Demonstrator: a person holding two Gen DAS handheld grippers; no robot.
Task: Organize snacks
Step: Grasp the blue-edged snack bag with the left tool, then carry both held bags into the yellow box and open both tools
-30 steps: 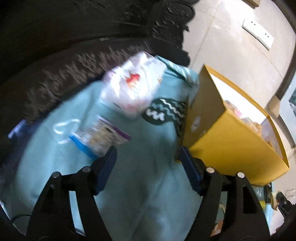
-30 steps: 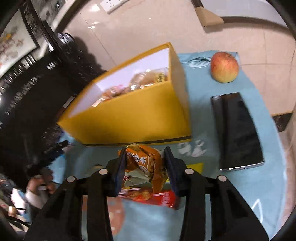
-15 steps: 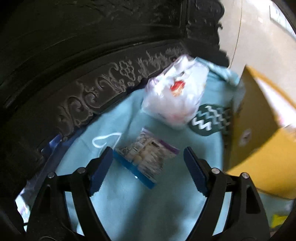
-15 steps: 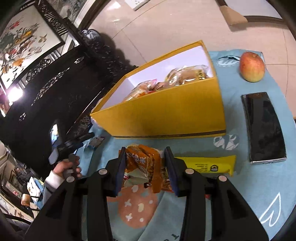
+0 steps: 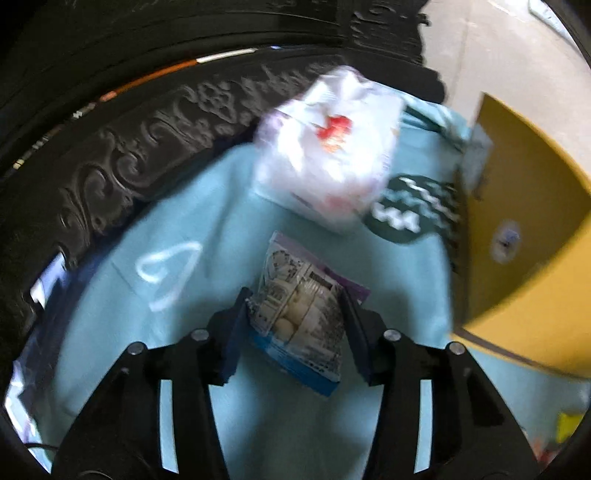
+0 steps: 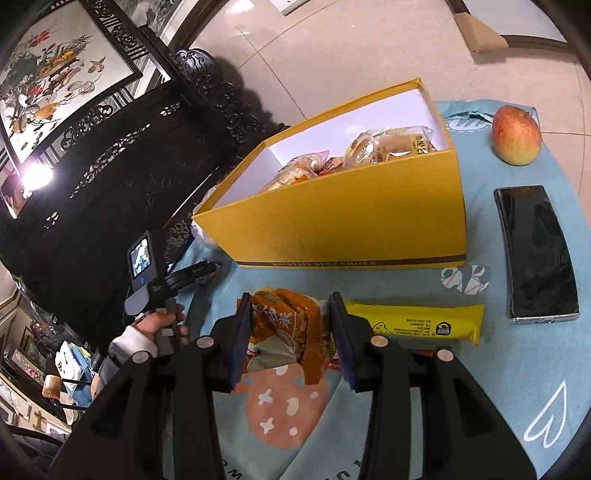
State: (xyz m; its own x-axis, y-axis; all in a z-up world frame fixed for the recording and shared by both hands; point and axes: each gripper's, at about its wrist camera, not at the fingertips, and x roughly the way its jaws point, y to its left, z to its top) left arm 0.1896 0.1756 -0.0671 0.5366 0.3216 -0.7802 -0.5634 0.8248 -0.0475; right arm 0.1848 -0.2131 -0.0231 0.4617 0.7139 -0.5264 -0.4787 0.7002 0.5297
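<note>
We see a floor of large pale beige tiles (image 6: 332, 48), glossy, with thin grout lines. Against it stands dark carved wooden furniture (image 6: 122, 158) with pierced scrollwork, and the same black carving (image 5: 140, 122) curves past in the left wrist view. Above it hangs a black-framed painting of flowers and birds (image 6: 55, 74) on a pale ground. A bright light (image 6: 35, 177) glares at the left edge. A white socket plate (image 6: 290, 4) sits at the top.
</note>
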